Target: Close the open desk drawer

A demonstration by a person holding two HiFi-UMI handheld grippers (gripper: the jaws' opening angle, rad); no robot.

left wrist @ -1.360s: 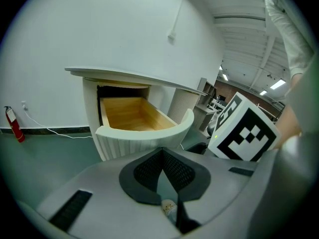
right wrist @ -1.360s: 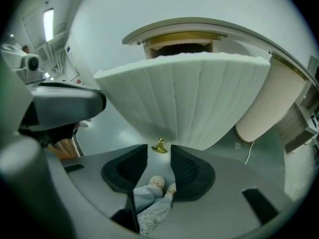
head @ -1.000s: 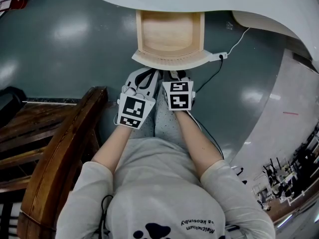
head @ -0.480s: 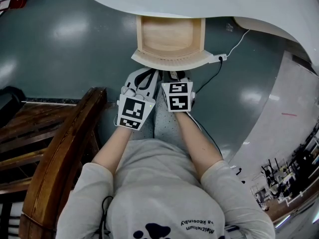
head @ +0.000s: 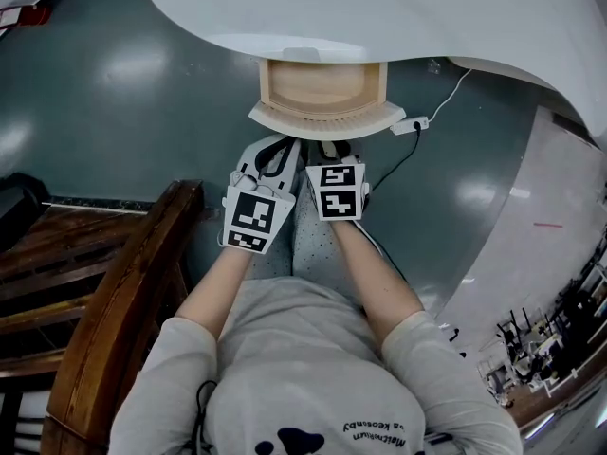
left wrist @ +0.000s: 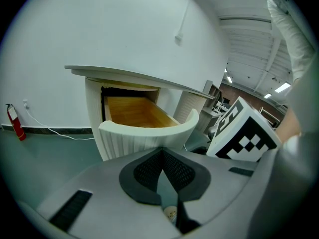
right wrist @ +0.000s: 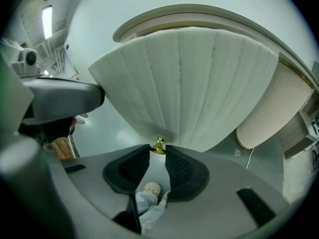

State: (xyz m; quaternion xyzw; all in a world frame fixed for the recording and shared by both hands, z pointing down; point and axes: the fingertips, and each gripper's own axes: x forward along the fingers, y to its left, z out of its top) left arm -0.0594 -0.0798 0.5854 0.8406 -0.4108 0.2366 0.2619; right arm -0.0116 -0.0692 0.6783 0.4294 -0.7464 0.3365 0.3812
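Floor: a glossy grey-green floor point(head: 123, 112) is lying beneath a white desk, whose curved tabletop point(head: 398, 17) is spanning the top of the head view.
Drawer: the wooden drawer point(head: 322, 81) is standing partly out from under the tabletop, with its pale wood bottom showing.
Drawer front: the ribbed white drawer front point(right wrist: 189, 83) is curving toward the person.
Knob: a small brass knob point(right wrist: 158, 145) is projecting from the lower middle of the drawer front.
Right gripper: the right gripper point(right wrist: 157, 151) is sitting against the drawer front. Its jaws are narrowed onto the brass knob, which is lying between their tips.
Left gripper: the left gripper point(left wrist: 160, 153) is hovering just beside the right one, short of the drawer front. Its jaws are pressing together at the tips and holding nothing.
Surroundings: a dark wooden chair point(head: 123, 292) is standing at the person's left, and a white cable point(head: 446, 88) is running over the floor to the right of the drawer.
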